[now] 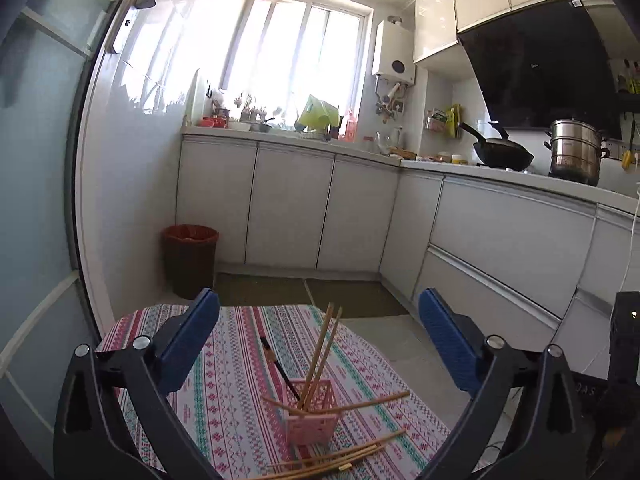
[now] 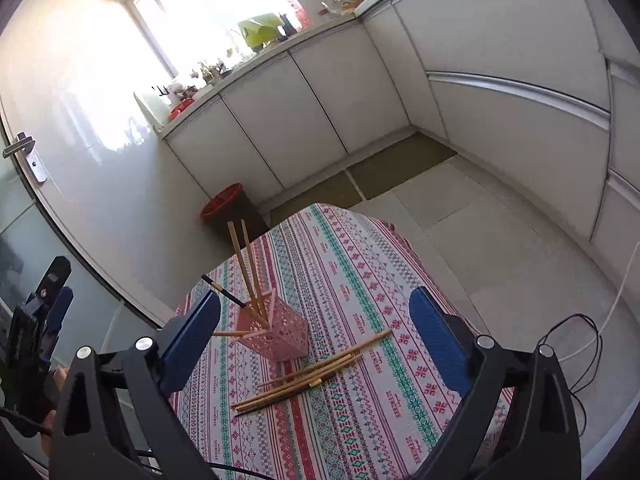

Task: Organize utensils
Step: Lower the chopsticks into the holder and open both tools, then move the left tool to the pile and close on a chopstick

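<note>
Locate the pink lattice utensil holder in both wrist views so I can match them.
Left wrist: the pink holder stands low and centre, between the open fingers, on the striped tablecloth.
Right wrist: the pink holder sits left of centre, near the left finger, with loose chopsticks lying in front of it.
Shared landmark: the red-rimmed bin beyond the table.

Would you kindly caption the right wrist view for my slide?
Open right claw above a patterned tablecloth, facing a pink holder with upright chopsticks beside loose chopsticks.
</note>
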{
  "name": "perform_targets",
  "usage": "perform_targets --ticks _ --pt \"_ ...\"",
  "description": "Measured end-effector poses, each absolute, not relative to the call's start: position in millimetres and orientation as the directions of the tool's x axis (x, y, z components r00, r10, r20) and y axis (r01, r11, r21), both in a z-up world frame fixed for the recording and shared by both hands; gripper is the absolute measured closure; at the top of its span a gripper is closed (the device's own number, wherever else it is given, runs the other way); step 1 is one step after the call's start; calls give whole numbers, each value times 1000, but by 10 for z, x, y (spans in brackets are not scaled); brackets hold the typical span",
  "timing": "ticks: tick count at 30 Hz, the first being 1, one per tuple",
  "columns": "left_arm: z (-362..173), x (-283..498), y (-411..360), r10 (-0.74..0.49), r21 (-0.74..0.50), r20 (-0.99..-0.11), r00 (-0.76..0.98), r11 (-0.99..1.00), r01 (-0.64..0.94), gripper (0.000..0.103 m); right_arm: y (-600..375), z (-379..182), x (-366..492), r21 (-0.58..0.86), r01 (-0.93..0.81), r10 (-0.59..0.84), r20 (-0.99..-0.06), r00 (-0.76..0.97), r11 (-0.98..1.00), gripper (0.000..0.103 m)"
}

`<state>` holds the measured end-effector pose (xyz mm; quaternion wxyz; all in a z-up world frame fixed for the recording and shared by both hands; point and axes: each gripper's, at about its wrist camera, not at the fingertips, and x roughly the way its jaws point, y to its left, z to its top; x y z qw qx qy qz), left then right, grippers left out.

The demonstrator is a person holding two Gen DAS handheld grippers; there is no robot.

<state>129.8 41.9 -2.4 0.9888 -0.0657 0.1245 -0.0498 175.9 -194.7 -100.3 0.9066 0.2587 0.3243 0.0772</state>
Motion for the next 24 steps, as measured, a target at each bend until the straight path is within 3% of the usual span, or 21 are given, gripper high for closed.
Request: perform_targets --ticks 7,11,18,24 --pt "-394 1066 462 -118 -114 -365 923 990 82 7 -1951 -1682 1866 529 190 325 -727 605 827 10" --pt "-650 1009 536 -111 -109 -436 893 992 70 7 -1943 -2194 1919 571 313 388 -783 486 759 10" --pt "-1015 954 800 -71 -171 -507 859 985 -20 7 -1687 -2691 1950 607 423 466 -792 395 673 10" --pt "-1029 945 1015 -46 -209 -495 868 976 -67 7 -1193 -2792 2136 607 425 456 -791 409 672 10"
